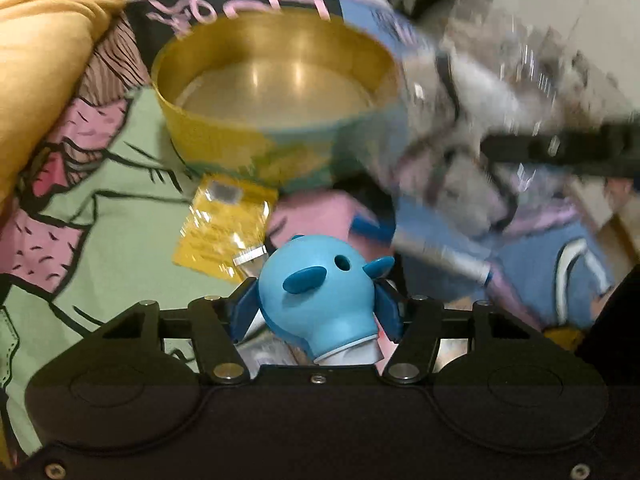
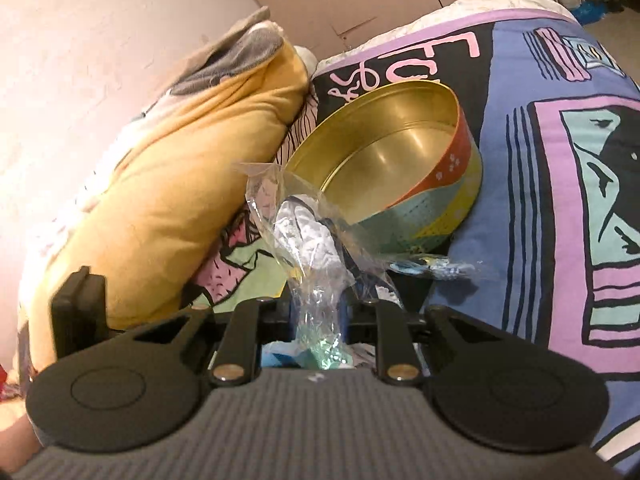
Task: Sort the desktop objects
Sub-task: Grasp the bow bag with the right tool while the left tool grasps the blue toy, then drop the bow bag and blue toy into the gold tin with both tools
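Bedding printed with cartoon panels in green, pink, blue and black [image 1: 100, 216] fills the left wrist view as the working surface, with a mustard-yellow pillow [image 1: 44, 52] at the upper left. Pink lettering is seen on a black patch at the top of the frame, but it cannot be read. A round tin [image 1: 276, 92], gold inside and yellow and teal outside, is set open at upper centre. Just below it a yellow foil sachet [image 1: 224, 228] is laid flat; its print is too blurred to be made out. At lower centre a blue rounded toy [image 1: 320, 292] with darker blue ears, one round hole and a white neck is seen between the blue pads of the left gripper [image 1: 316, 308], which are closed against its sides. A silver pen [image 1: 444, 256] with blue ends is laid to its right. A clear plastic bag [image 1: 480, 108], heavily blurred, is held at the upper right.

Across the right wrist view the same bedding [image 2: 560, 200] is seen on the right and the pillow [image 2: 168, 184] on the left, against a pale wall. Pink characters above the tin [image 2: 400, 160] are again unreadable. The tin's outer wall is shown in orange, teal and yellow bands. At centre the clear bag [image 2: 316, 248], crumpled, with white and dark contents, is clamped in the right gripper [image 2: 318, 312] and stands up in front of the tin.
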Demonstrator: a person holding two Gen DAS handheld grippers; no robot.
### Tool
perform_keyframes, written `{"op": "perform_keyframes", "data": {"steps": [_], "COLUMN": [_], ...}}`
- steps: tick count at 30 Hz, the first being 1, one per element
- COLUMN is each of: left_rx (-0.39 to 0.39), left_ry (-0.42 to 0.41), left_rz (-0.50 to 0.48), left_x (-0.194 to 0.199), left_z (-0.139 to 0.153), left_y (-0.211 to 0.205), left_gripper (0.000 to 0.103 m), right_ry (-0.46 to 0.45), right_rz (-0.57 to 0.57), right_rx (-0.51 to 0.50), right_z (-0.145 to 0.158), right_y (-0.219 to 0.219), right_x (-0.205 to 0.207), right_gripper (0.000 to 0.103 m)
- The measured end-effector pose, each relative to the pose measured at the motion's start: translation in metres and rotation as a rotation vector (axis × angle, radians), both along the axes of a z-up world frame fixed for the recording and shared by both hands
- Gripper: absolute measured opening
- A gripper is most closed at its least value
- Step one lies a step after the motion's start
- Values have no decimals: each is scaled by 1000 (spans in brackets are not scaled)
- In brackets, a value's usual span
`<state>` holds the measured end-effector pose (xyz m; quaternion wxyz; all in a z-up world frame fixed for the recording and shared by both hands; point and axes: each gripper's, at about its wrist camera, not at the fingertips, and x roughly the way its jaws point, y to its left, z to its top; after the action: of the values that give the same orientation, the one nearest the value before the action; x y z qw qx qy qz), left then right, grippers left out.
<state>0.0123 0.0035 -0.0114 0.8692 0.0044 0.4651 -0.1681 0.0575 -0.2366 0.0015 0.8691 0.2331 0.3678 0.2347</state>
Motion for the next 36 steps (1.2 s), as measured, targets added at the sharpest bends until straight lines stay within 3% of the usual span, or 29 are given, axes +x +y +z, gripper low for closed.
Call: {"op": "perform_keyframes", "data": {"steps": [5, 13, 14, 15, 16, 17, 18, 24, 27, 29, 33, 36], "left_rx": [-52, -28, -22, -19, -16, -15, -13, 10, -11, -8, 17, -9], "left_ry": [-70, -52, -49, -47, -46, -43, -40, -18, -3, -19, -53, -63], "left_rz": [46, 75, 75, 78, 80, 82, 84, 94, 110, 112, 128, 187], "left_x": [-1, 6, 6, 6, 7, 7, 7, 9, 12, 18, 54, 95], "left_z": [23, 23, 21, 20, 20, 19, 18, 10, 14, 23, 48, 66], "left_y": [16, 15, 14, 14, 13, 12, 12, 10, 10, 6, -9, -19], "left_gripper": [58, 58, 58, 58, 58, 58, 58, 58, 58, 58, 58, 58], "right_ry": [-49, -249, -279, -288, -278, -270, -261, -21, 33, 95, 193, 192], "right_rz": [11, -47, -48, -60, -53, -65, -94, -190, -270, -307, -320, -342], "right_rx": [43, 5, -11, -42, -67, -90, -101, -41, -74, -33, 89, 43], "right_z": [14, 54, 54, 52, 48, 43, 36, 21, 14, 5, -14, -18], "right_y": [-2, 14, 17, 21, 24, 25, 22, -24, -44, -56, -62, -56], "right_x": [5, 65, 72, 79, 83, 86, 85, 70, 53, 44, 47, 53], "right_gripper": [23, 24, 37, 66, 78, 99, 103, 103, 103, 103, 103, 103]}}
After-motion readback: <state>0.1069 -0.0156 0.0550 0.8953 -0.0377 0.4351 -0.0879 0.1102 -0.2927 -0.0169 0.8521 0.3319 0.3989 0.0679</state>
